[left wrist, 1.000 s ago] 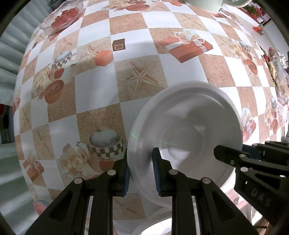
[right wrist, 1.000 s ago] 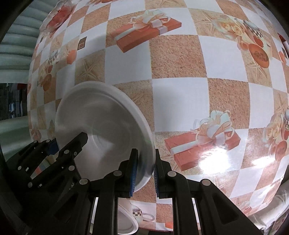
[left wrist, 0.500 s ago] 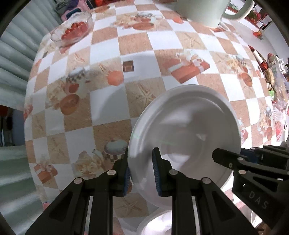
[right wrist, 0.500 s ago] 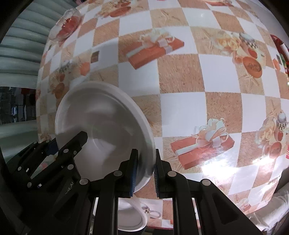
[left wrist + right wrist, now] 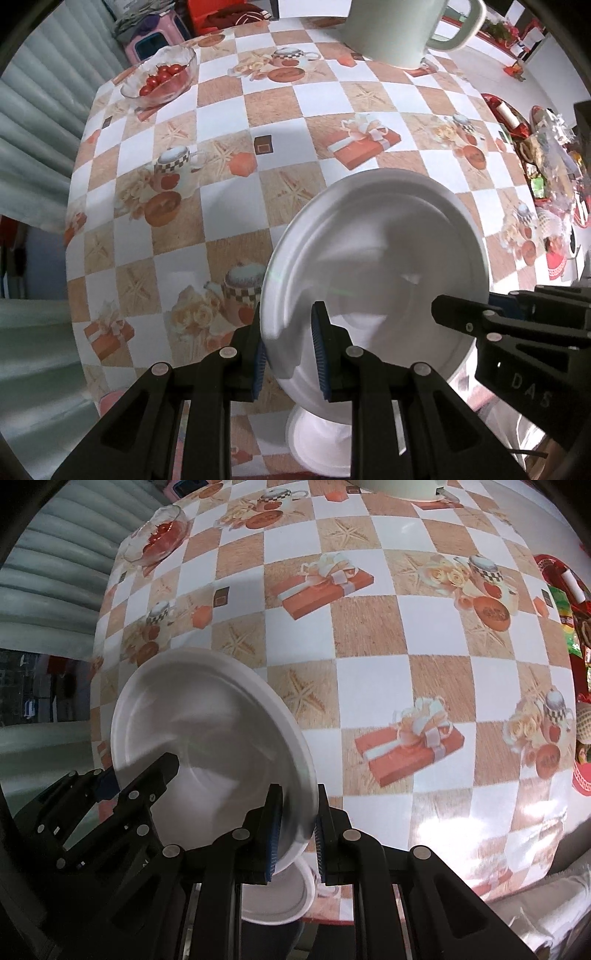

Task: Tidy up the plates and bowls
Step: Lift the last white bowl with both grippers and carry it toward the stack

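White plate point(image 5: 373, 254): smooth, shiny, like glazed china. Same look on small white bowl point(image 5: 277, 897) below. Table point(image 5: 229, 206) cover: slick plastic cloth, glossy, bright glare on it point(image 5: 443, 834). Left claw point(image 5: 288, 347) and right claw point(image 5: 297, 829): black matt plastic, silver metal screws, blue ribbed rubbery pads point(image 5: 318, 354). Clear glass bowl point(image 5: 160, 75), shiny. Pale green mug point(image 5: 395, 26), smooth.
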A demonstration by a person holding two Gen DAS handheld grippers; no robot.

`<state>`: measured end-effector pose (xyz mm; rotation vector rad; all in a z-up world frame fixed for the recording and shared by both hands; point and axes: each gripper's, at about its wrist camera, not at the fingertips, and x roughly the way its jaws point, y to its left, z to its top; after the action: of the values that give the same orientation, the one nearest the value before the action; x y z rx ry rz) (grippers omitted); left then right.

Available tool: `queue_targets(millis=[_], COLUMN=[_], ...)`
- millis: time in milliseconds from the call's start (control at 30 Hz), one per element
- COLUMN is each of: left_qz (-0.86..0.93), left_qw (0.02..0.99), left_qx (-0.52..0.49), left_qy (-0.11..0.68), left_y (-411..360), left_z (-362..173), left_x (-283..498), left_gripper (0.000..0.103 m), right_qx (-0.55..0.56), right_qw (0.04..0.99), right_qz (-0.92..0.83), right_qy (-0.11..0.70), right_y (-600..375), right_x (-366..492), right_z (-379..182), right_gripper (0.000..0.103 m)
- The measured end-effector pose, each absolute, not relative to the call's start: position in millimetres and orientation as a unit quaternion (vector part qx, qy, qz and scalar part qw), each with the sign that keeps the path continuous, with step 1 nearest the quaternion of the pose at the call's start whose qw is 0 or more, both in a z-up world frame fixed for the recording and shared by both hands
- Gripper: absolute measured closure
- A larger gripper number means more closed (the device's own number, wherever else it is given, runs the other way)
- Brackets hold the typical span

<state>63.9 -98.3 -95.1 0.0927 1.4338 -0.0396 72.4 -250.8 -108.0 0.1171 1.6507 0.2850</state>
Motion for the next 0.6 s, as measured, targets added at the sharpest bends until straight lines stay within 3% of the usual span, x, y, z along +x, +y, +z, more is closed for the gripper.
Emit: queue_targets(millis=[600], left_qz=[-0.059], left_qw=[0.737], left_qx=[0.072], left_qy=[0.669], left_y=[-101.1], left_z=[-92.8], left_x=[-12.8], left_gripper=[0.078], right_qx=[0.032], right_qw=[0.667], right_qz=[0.109], right_qy=[0.736], right_y=[-241.1], right_x=[-0.2], right_z=[-98.4], right_gripper=[0.086])
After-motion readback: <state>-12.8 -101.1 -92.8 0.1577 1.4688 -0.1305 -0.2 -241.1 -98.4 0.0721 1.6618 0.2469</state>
